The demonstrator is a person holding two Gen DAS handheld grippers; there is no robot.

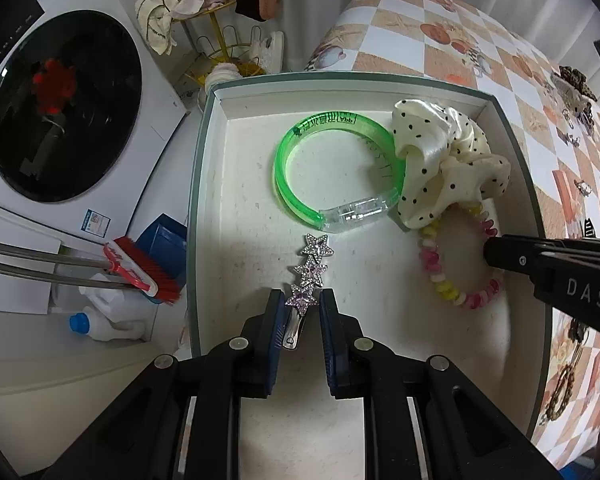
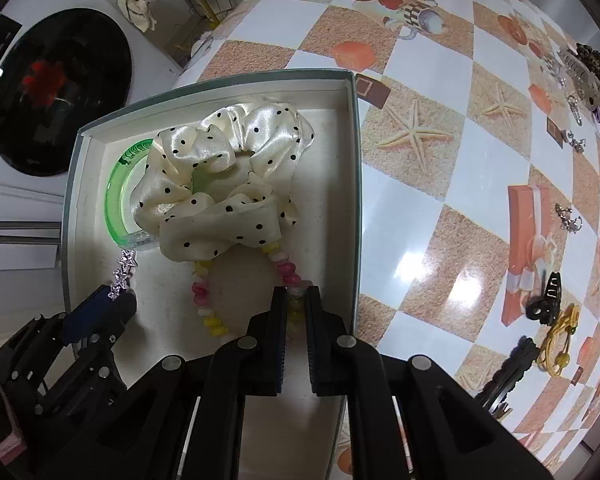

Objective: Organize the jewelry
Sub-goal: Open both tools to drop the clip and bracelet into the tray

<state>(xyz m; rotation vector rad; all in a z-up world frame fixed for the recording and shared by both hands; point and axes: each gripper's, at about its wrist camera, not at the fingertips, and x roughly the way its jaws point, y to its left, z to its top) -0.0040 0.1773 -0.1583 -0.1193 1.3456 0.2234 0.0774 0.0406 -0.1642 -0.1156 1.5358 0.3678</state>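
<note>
Both grippers reach down into a shallow white box (image 1: 236, 168) (image 2: 352, 184) with a grey-green rim. My left gripper (image 1: 300, 300) (image 2: 118, 298) is shut on a silver star hair clip (image 1: 311, 270) (image 2: 122, 272) whose stars stick out over the box floor. In the right wrist view my right gripper (image 2: 296, 296) (image 1: 490, 252) is shut on a pink, yellow and white bead bracelet (image 2: 204, 304) (image 1: 432, 264), low by the box's right wall. Farther back in the box lie a green translucent bangle (image 1: 296, 148) (image 2: 118, 196) and a cream polka-dot scrunchie (image 1: 444, 160) (image 2: 220, 176) that covers part of both rings.
The box sits at the left edge of a table with a checkered seashell cloth (image 2: 440, 160). More pieces lie along its right side: a claw clip (image 2: 588, 76), a black clip (image 2: 548, 296), a yellow hair tie (image 2: 560, 340), small earrings (image 2: 566, 216). A washing machine (image 1: 60, 108) and a red brush (image 1: 148, 268) are on the floor to the left.
</note>
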